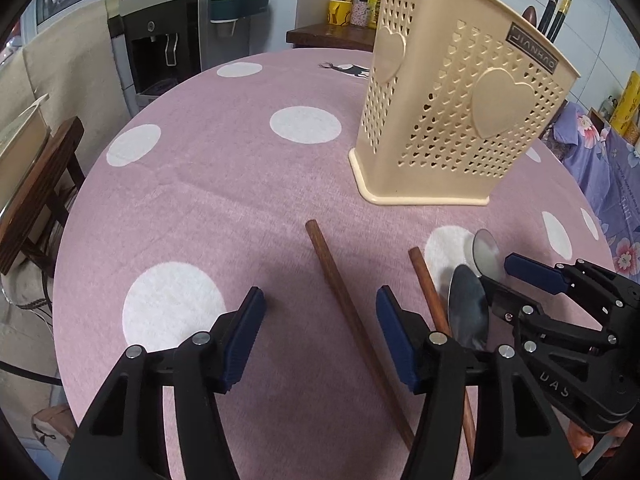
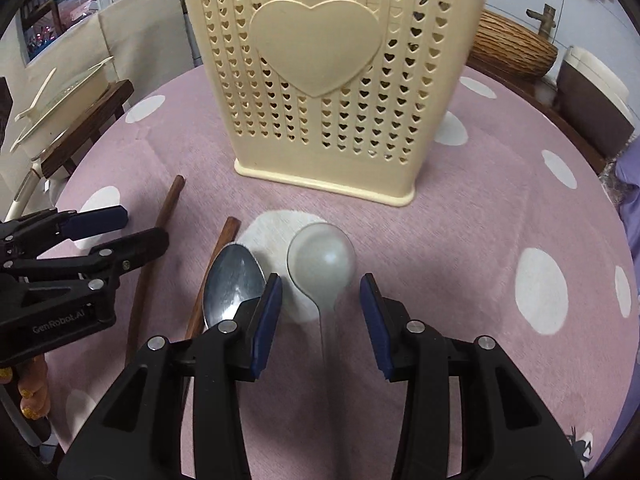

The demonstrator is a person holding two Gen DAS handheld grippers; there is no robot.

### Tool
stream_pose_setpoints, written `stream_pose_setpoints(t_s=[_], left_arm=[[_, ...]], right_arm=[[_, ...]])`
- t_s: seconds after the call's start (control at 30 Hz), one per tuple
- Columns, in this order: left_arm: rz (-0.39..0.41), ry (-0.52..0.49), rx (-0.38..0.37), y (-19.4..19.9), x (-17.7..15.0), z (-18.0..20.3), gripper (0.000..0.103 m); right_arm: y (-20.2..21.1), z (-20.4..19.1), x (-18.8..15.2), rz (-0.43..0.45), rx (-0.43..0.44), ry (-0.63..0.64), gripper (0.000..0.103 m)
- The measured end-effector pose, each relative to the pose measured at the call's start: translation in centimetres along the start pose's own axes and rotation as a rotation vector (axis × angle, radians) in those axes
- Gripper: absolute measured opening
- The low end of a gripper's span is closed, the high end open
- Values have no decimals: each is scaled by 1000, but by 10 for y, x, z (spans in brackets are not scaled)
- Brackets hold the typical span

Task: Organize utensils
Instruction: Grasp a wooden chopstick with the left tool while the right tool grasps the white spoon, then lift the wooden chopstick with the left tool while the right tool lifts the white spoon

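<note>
A round table in a pink cloth with white dots (image 2: 460,248) carries a cream perforated utensil holder (image 2: 320,92) with heart-shaped panels, standing upright, dark handles showing above its rim in the left wrist view. In front of the holder lie two brown wooden chopsticks (image 1: 344,304), roughly parallel and apart, and just beside them two metal spoons: a pointed oval spoon (image 2: 232,280) and a round-bowled soup spoon (image 2: 322,262), bowls toward the holder. The left gripper (image 1: 320,340) hovers with jaws spread either side of the chopstick farther from the spoons; the right gripper (image 2: 320,320) hovers with jaws spread over the round spoon's neck. Neither grips anything. The spoons look stiff, smooth and likely slippery, lying flat on soft cloth; the narrow handle just behind the bowl seems the surest hold. The chopsticks appear light, rigid and prone to roll; mid-shaft suits them.
</note>
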State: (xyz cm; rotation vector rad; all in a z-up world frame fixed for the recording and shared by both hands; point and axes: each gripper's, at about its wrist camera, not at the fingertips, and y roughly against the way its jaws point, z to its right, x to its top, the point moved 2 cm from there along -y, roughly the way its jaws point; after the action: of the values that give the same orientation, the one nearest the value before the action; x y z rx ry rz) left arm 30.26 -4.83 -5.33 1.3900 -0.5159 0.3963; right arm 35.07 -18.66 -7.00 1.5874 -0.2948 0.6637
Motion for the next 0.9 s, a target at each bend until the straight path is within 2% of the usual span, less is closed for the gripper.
stream_pose_setpoints(t_s=[0.2, 0.23, 0.37, 0.4, 0.67, 0.9], left_arm=[[-2, 5, 23, -4, 7, 2, 44], [-4, 9, 24, -4, 8, 2, 38], [-6, 6, 27, -7, 11, 6, 15], [-3, 0, 34, -7, 11, 7, 13], [1, 17, 7, -8, 14, 11, 10], [64, 54, -50, 13, 22, 9, 8]], right_arm=[[-3, -3, 6, -13, -17, -14, 41], [-3, -3, 6, -13, -18, -17, 37], [-3, -4, 7, -13, -25, -27, 36], [-3, -3, 7, -13, -26, -29, 36], [2, 3, 4, 18, -7, -82, 36], [39, 21, 6, 124, 82, -189, 36]])
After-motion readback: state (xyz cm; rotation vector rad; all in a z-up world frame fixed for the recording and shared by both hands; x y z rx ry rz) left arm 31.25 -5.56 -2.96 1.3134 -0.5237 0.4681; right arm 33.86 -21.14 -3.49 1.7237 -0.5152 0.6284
